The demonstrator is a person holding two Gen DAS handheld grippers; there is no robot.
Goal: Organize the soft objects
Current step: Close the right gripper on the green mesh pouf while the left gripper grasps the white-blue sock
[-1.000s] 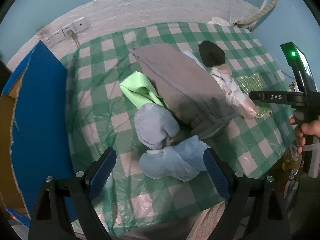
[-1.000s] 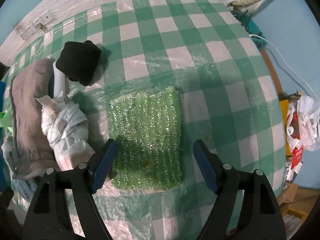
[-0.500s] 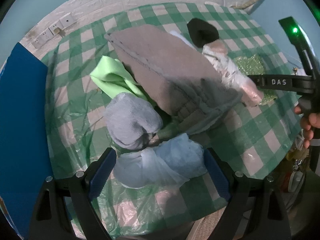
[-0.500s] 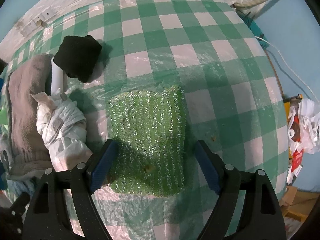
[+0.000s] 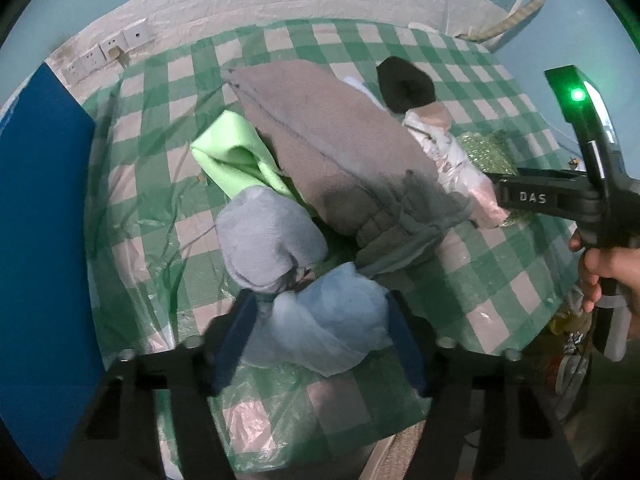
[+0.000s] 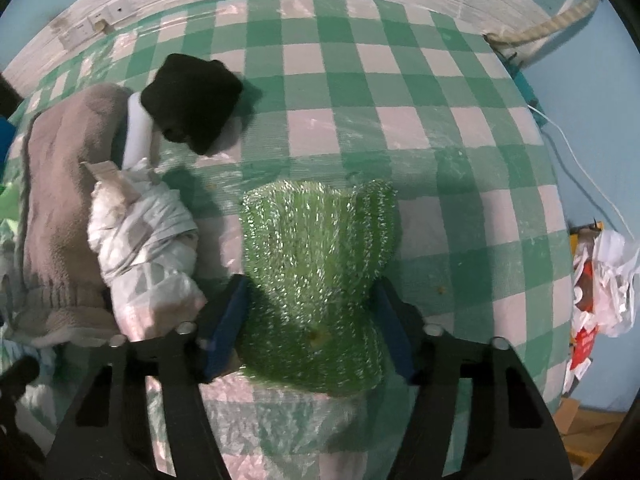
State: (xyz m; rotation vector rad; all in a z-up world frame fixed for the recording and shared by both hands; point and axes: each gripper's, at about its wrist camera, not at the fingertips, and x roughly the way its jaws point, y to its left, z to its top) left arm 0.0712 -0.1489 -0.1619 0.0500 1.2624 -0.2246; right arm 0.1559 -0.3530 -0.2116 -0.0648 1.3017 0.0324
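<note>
A pile of soft things lies on the green checked tablecloth (image 5: 168,80). My left gripper (image 5: 320,336) has closed on a pale blue bagged cloth (image 5: 324,320) at the near edge. Behind it lie a grey fleece bundle (image 5: 264,240), a lime green cloth (image 5: 236,156) and a large grey-brown sweater (image 5: 344,152). My right gripper (image 6: 310,320) is closed on a glittery green scrub cloth (image 6: 316,248), which bunches up between the fingers. To its left lie a white bagged cloth (image 6: 140,236) and a black knit item (image 6: 192,100). The right gripper also shows in the left wrist view (image 5: 496,200).
A blue board (image 5: 40,240) stands along the table's left side. Wall sockets (image 5: 108,48) sit at the back left. A rope (image 6: 544,28) hangs at the back right. Crumpled packaging (image 6: 600,280) lies off the table's right edge, with a white cable (image 6: 580,168) near it.
Both grippers moved forward and down and closed: the left on the pale blue bagged cloth, the right on the green scrub cloth, which now bunches up.
</note>
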